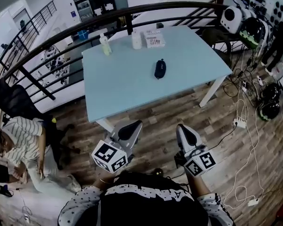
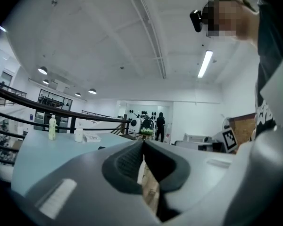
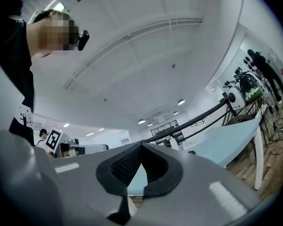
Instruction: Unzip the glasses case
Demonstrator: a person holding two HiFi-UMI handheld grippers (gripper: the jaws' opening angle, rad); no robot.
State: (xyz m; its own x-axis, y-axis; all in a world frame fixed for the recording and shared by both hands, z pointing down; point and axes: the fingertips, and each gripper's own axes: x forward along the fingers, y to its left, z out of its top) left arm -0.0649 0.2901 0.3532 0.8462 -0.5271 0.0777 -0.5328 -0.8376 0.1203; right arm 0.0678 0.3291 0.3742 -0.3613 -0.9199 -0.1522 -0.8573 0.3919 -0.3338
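Two grippers hang close in front of the person, above the wooden floor and short of the near edge of the table (image 1: pixel 132 88). The left gripper (image 1: pixel 132 127) has its jaws pressed together with nothing between them, and the right gripper (image 1: pixel 183 127) is likewise closed and empty; each gripper view shows the ribbed pads meeting at the tips.

The glasses case (image 1: pixel 160 68), a small dark oval, lies flat on the table a little right of its middle, well apart from both grippers. Beyond it, near the far edge, stand a bottle (image 1: pixel 105 45), a white jar (image 1: pixel 137 40) and a box (image 1: pixel 154 40). The case is too small here to tell where its zip pull sits.

By my reading, the task is only at the approach: neither gripper has reached the case, so no unzipping has begun. The next move calls for carrying both grippers forward over the table and spreading their jaws. One should then pin the case steady while the other pinches the small pull, which needs a fine, well-aimed grip.
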